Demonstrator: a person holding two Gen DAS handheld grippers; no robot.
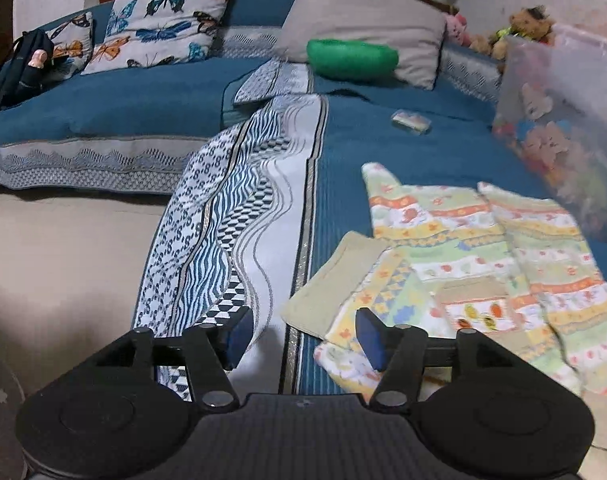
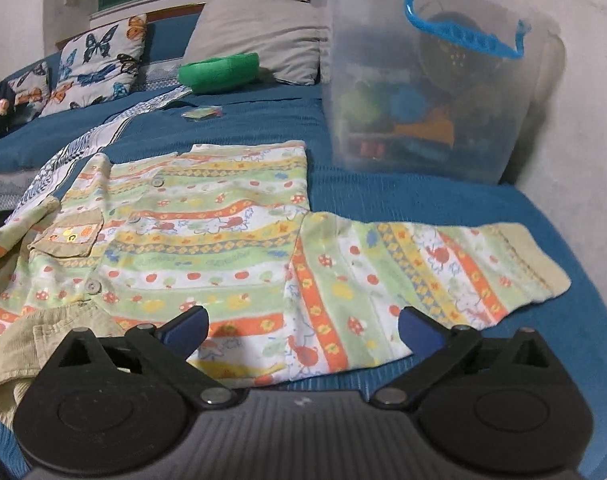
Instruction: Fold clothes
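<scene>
A: How is the bed (image 2: 263, 128) taken up at this moment?

B: A blue cover is seen spread over it, with a patterned runner (image 1: 239, 216) laid along its near edge. A clear storage box (image 2: 427, 92) with a blue handle is stood toward the wall, and pillows are propped at the far side.

A: And the garment to be folded?

B: A striped child's shirt (image 2: 191, 220) is laid flat on the blue cover, front side up, with buttons and a chest pocket (image 2: 69, 236) showing. It is placed near the front edge of the bed, just beside the runner and near the box.

A: Has any folding been done?

B: None can be made out. Both sleeves are spread outward: one sleeve (image 2: 423, 272) is stretched toward the right in the right wrist view, and the other sleeve (image 1: 335, 280) is turned out toward the runner in the left wrist view. The task is judged to be at its beginning, with sleeves and body all left to be folded.

A: What is held by the grippers?

B: Nothing. The right gripper (image 2: 303, 330) is held with its jaws spread wide over the shirt's near edge. The left gripper (image 1: 299, 338) is held partly apart, one pad over the runner, the other over the sleeve's edge; no cloth is pinched.
</scene>
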